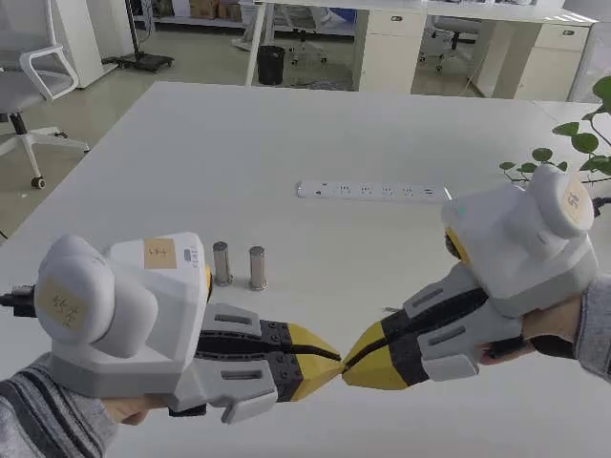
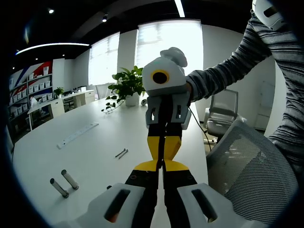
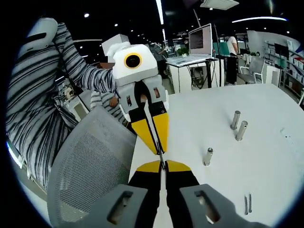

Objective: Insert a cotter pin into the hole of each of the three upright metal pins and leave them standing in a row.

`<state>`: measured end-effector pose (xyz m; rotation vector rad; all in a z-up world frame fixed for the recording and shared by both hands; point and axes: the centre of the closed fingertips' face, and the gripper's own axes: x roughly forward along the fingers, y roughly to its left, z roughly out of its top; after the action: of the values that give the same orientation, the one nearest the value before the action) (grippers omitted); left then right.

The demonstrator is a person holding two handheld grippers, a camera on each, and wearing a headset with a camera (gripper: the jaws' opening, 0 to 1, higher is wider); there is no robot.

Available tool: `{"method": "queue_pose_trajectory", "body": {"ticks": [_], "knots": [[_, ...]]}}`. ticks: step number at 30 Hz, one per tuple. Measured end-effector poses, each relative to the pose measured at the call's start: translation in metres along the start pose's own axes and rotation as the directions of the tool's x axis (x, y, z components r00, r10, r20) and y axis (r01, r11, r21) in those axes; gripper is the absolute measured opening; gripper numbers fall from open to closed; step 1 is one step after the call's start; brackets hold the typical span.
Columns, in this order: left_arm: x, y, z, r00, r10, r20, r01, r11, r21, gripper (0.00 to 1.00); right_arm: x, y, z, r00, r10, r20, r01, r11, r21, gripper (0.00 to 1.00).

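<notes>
Left gripper (image 1: pixel 329 364) and right gripper (image 1: pixel 351 366) meet tip to tip, each pressed together; I cannot tell if anything is pinched. Two pins (image 1: pixel 257 268) stand upright near the strip (image 1: pixel 372 191). Cotter pins (image 2: pixel 121 153) lie near it too.

Bright and even in the head view, softly lit from above, with faint short shadows on the white table (image 1: pixel 382 124) beyond the left gripper (image 1: pixel 329 363). Blown out at the windows (image 2: pixel 156 38) behind the right gripper (image 2: pixel 164 157) in the left gripper view; dimmer in the right gripper view, with glaring ceiling strips (image 3: pixel 159 12) overhead. Strongly bowed toward both round edges.
</notes>
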<state>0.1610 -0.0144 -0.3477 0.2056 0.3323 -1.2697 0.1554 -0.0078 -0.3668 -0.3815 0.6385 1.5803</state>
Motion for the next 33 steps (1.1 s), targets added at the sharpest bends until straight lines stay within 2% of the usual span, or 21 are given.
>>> {"method": "queue_pose_trajectory", "body": {"ticks": [5, 12, 17, 21, 23, 24, 25, 26, 27, 29, 30, 31, 32, 33], "knots": [[0.003, -0.001, -0.003, 0.9998, 0.008, -0.018, -0.008, 1.0, 0.019, 0.0, 0.003, 0.003, -0.004, 0.9959, -0.029, -0.085, 0.02, 0.994, -0.108, 0.0], [0.005, 0.0, -0.007, 0.9992, 0.024, -0.031, -0.024, 0.999, 0.028, 0.01, 0.002, 0.001, -0.007, 0.9902, -0.044, -0.132, 0.024, 0.988, -0.151, 0.0], [0.004, 0.01, -0.009, 0.9967, 0.078, -0.023, -0.077, 0.997, 0.017, 0.03, 0.003, -0.009, -0.012, 0.9847, -0.077, -0.156, 0.053, 0.987, -0.152, 0.0], [0.0, 0.022, -0.015, 0.9884, 0.151, -0.011, -0.151, 0.988, -0.016, 0.1, 0.004, -0.018, -0.018, 0.9752, -0.119, -0.187, 0.09, 0.984, -0.157, 0.0], [-0.003, 0.031, -0.019, 0.9797, 0.201, -0.006, -0.201, 0.979, -0.031, 0.12, 0.004, -0.023, -0.02, 0.9713, -0.135, -0.196, 0.106, 0.983, -0.153, 0.0], [-0.005, 0.036, -0.022, 0.9723, 0.234, -0.004, -0.234, 0.971, -0.052, 0.13, 0.004, -0.026, -0.02, 0.9704, -0.142, -0.195, 0.114, 0.982, -0.147, 0.0], [-0.006, 0.037, -0.023, 0.9711, 0.239, -0.001, -0.238, 0.97, -0.052, 0.12, 0.005, -0.028, -0.021, 0.9694, -0.147, -0.197, 0.12, 0.982, -0.144, 0.0], [-0.007, 0.04, -0.026, 0.9649, 0.263, -0.003, -0.262, 0.963, -0.054, 0.13, 0.005, -0.031, -0.023, 0.9672, -0.154, -0.202, 0.126, 0.982, -0.143, 0.0], [-0.008, 0.04, -0.027, 0.9636, 0.267, -0.001, -0.267, 0.962, -0.055, 0.14, 0.005, -0.033, -0.024, 0.9649, -0.16, -0.208, 0.132, 0.981, -0.142, 0.0], [-0.01, 0.045, -0.032, 0.9537, 0.301, -0.005, -0.3, 0.952, -0.066, 0.17, 0.006, -0.038, -0.027, 0.9602, -0.171, -0.221, 0.145, 0.981, -0.129, 0.0], [-0.011, 0.047, -0.035, 0.9475, 0.319, -0.015, -0.32, 0.945, -0.063, 0.18, 0.007, -0.04, -0.028, 0.9577, -0.178, -0.226, 0.152, 0.98, -0.127, 0.0], [-0.013, 0.051, -0.037, 0.9366, 0.35, -0.02, -0.35, 0.935, -0.056, 0.2, 0.007, -0.043, -0.029, 0.9552, -0.185, -0.231, 0.16, 0.979, -0.125, 0.0], [-0.012, 0.05, -0.039, 0.9374, 0.348, -0.019, -0.348, 0.936, -0.052, 0.21, 0.007, -0.044, -0.03, 0.9538, -0.187, -0.235, 0.161, 0.979, -0.126, 0.0], [-0.014, 0.054, -0.042, 0.9275, 0.373, -0.026, -0.374, 0.925, -0.062, 0.21, 0.008, -0.046, -0.031, 0.9516, -0.193, -0.239, 0.166, 0.978, -0.127, 0.0]]}}
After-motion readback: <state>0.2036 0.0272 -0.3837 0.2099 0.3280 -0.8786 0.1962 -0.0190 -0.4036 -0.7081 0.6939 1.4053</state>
